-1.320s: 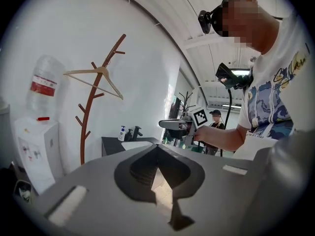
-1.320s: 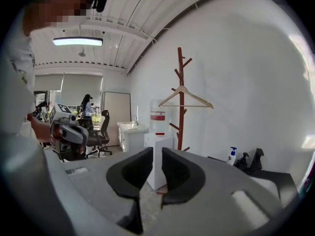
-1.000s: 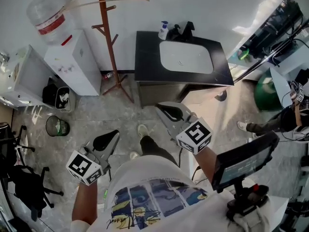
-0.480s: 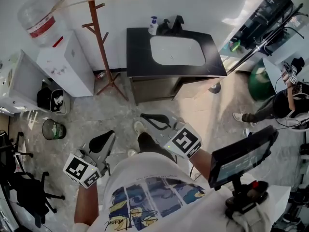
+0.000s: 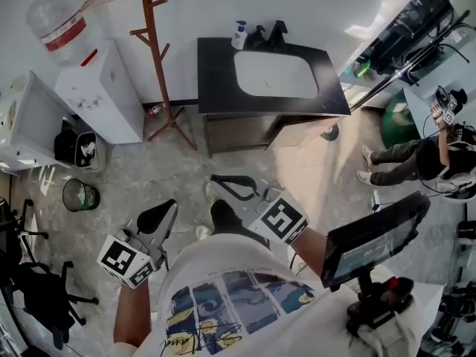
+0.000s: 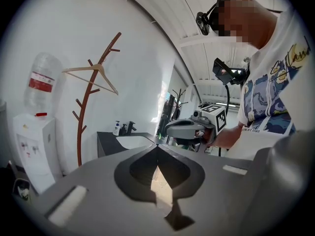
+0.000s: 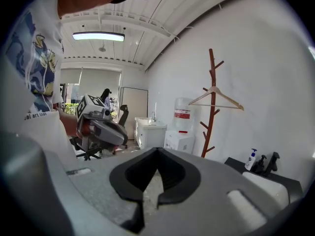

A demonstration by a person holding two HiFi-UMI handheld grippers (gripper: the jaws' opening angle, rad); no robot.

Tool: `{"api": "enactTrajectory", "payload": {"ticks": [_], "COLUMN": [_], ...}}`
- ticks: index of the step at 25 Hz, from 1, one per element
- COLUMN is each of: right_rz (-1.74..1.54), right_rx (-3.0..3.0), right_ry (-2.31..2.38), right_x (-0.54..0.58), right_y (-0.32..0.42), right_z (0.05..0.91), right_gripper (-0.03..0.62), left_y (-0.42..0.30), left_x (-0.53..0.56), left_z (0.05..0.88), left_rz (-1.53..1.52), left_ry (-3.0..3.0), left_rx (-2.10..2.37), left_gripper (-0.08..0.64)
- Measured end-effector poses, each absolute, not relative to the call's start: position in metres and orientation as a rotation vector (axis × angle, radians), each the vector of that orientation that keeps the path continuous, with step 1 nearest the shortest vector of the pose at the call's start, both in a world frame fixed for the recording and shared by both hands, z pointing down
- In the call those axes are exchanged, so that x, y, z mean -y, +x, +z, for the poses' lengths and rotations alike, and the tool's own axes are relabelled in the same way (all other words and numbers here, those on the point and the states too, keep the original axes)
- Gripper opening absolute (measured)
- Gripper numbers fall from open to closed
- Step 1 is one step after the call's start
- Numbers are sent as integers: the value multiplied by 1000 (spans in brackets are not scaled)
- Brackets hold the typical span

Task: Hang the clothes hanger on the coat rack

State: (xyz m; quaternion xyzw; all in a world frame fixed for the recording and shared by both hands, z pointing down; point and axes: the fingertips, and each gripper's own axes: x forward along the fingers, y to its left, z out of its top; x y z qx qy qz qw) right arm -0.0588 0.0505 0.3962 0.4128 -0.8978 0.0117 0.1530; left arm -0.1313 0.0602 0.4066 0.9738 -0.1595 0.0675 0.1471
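Head view looks steeply down over the person (image 5: 223,296). Both gripper views face roughly level from low, sharing the far rack (image 6: 86,117) and sink (image 6: 129,140).

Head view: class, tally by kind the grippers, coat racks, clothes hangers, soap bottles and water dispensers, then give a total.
grippers: 2 (left gripper, right gripper)
coat rack: 1
clothes hanger: 1
soap bottle: 1
water dispenser: 1
total: 6
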Motion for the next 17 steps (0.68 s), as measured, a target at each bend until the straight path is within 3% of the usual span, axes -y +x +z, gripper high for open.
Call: {"api": "enactTrajectory", "payload": {"ticks": [17], "right_rz": [1], "right_rx": [2582], "right_ry": [1055], "right_x": [-30], "right_y": [-106], "right_z": [398], "right_gripper": [2], "left_y": [-169], "left_x": [-45], "left_z": [408], "left_rz": [155], "left_ry": [2786], "left_rx": [530], "left_gripper": [2]}}
